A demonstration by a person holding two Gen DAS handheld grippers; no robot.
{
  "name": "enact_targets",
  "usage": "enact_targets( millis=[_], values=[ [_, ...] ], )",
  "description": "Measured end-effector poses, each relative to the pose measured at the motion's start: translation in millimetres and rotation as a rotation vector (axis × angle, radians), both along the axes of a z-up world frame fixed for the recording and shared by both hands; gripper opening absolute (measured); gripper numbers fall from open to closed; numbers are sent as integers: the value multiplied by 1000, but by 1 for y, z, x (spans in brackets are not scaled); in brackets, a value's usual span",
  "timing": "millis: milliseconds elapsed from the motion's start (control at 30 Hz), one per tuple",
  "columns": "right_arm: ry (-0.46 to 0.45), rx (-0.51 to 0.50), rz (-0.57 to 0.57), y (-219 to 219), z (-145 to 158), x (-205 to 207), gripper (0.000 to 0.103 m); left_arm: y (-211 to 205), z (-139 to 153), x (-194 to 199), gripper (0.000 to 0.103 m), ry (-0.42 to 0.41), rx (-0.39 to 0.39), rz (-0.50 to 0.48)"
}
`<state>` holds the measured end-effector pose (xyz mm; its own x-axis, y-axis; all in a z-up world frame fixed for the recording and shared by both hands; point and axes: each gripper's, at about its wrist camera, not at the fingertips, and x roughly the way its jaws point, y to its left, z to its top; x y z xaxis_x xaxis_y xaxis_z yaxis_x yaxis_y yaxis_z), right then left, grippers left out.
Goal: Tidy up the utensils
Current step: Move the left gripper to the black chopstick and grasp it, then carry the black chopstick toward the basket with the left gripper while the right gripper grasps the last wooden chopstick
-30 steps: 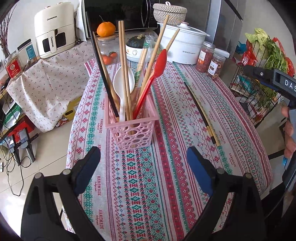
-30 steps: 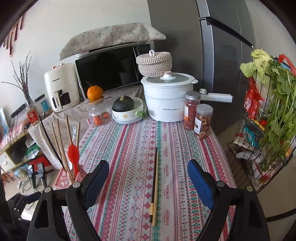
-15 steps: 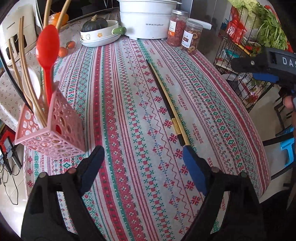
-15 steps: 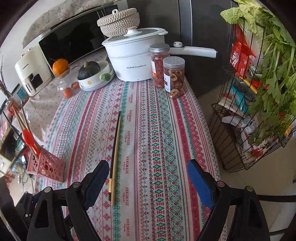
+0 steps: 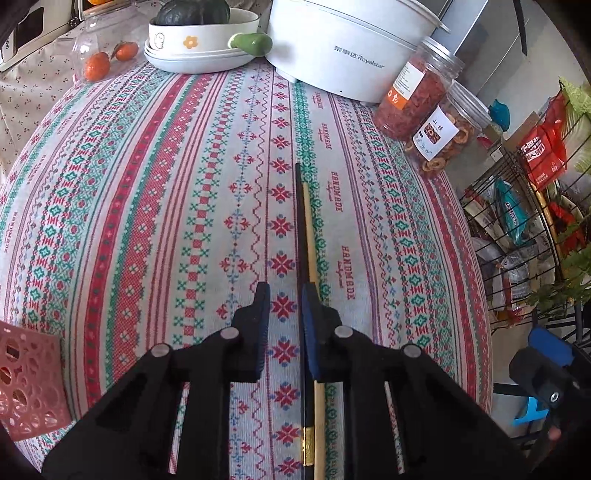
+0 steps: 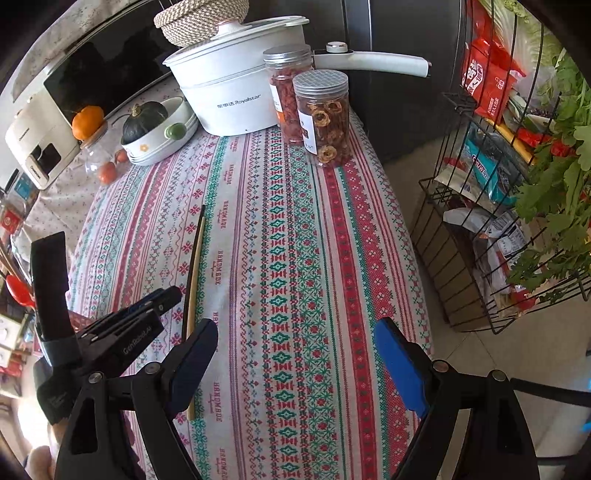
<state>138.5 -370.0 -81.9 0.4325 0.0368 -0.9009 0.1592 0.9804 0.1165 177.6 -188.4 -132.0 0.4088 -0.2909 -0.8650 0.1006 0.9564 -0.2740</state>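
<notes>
A black chopstick (image 5: 298, 221) and a tan wooden chopstick (image 5: 309, 236) lie side by side on the patterned tablecloth (image 5: 147, 184). My left gripper (image 5: 284, 306) is low over them, its jaws narrowed to a small gap, the right finger touching the black chopstick's side. The pair also shows in the right wrist view (image 6: 194, 266), with the left gripper (image 6: 162, 299) beside it. My right gripper (image 6: 295, 358) is open and empty above the cloth. The pink utensil basket (image 5: 26, 380) sits at the left edge.
A white electric pot (image 5: 351, 40), two jars of dried fruit (image 5: 436, 122) and a bowl with a squash (image 5: 199, 33) stand at the table's far end. A wire rack with vegetables (image 6: 517, 192) stands right of the table.
My left gripper swung right from the basket to the chopsticks, dropped low over them and narrowed its jaws. My right gripper moved closer to the table and stayed open.
</notes>
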Motion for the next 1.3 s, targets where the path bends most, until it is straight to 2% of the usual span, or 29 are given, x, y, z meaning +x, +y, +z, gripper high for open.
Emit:
enact_targets(
  millis=[67, 300, 500, 800, 867, 1133, 1233, 1300],
  values=[
    [8, 15, -13, -3, -3, 4, 88, -6, -4, 11, 15, 2, 14, -12],
    [28, 45, -41, -9, -11, 13, 88, -15, -5, 23, 14, -32, 87, -17],
    [42, 52, -41, -6, -15, 17, 88, -18, -7, 33, 15, -5, 62, -36],
    [42, 45, -50, -7, -15, 16, 88, -30, -6, 35, 15, -7, 100, -57],
    [45, 44, -52, -8, -16, 16, 88, -30, -9, 38, 20, 6, 95, -53],
    [50, 48, -58, -10, -18, 16, 88, -37, -12, 38, 20, -30, 168, -88],
    [52, 50, -56, -9, -18, 16, 88, -36, -12, 39, 14, -28, 179, -96],
    [51, 48, -53, -9, -18, 16, 88, -31, -12, 38, 13, -24, 159, -86]
  ],
)
